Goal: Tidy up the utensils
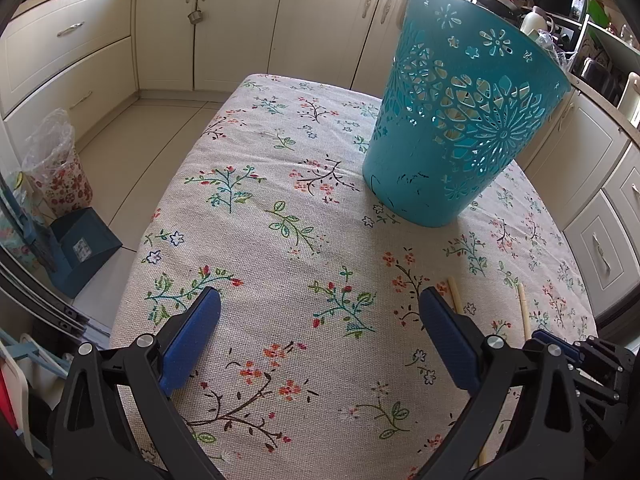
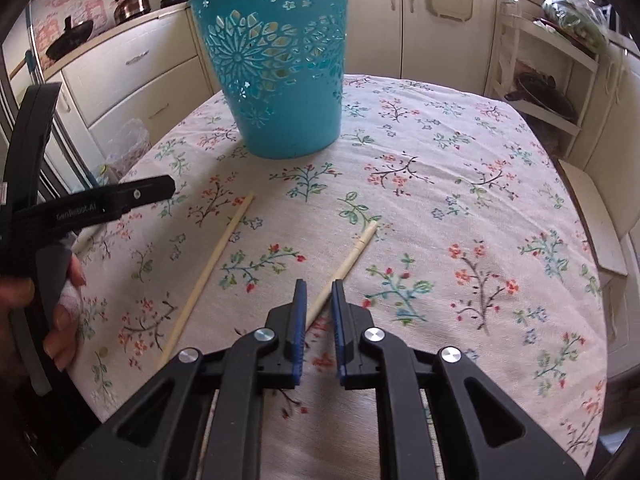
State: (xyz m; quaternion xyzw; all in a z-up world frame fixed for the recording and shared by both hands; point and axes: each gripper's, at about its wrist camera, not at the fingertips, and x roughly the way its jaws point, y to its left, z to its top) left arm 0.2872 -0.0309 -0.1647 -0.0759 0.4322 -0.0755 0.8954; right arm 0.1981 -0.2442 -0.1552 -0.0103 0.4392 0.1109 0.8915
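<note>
A teal cut-out basket (image 1: 460,140) (image 2: 280,80) stands upright at the far side of the floral tablecloth (image 1: 280,240). Two pale wooden chopsticks lie on the cloth in front of it. My right gripper (image 2: 319,292) is shut on the near end of the right chopstick (image 2: 352,256), which slants away toward the upper right. The left chopstick (image 2: 212,268) lies free beside it. My left gripper (image 1: 320,304) stands wide open over bare cloth with nothing between its fingers. In the right wrist view its black body (image 2: 92,204) shows at the left, held by a hand.
Cream kitchen cabinets (image 1: 240,20) ring the table. On the floor at the left stand a floral bin with a plastic liner (image 1: 60,176) and a blue dustpan (image 1: 80,252). A white shelf rack (image 2: 540,80) stands beyond the table's right corner.
</note>
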